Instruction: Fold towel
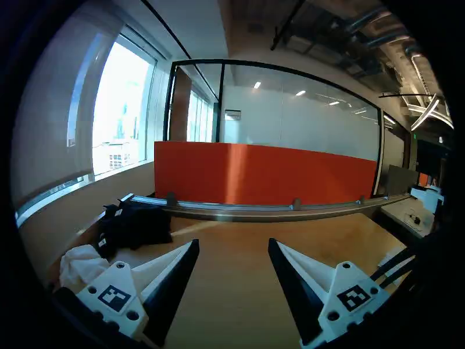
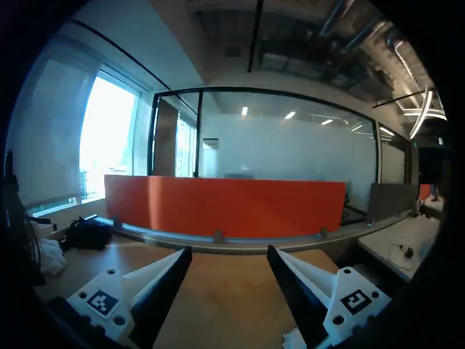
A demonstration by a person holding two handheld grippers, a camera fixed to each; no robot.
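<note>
Item: 2 tongs, my left tongs point(image 1: 232, 241) and my right tongs point(image 2: 229, 249), each spread wide with nothing in its grasp, both low over the wooden surface point(image 1: 232, 291) and facing 1 orange partition point(image 1: 261, 174). Item: 1 white towel point(image 1: 81, 264), crumpled in a heap with no long axis I can make out, lying at the surface's edge off to the left of both tongs, just beside my left tongs and well apart from my right, so the left is nearer; 1 black bundle point(image 1: 136, 224) lies just behind it. Item: 1 small white scrap point(image 2: 293, 338) below my right tongs, which I cannot identify.
</note>
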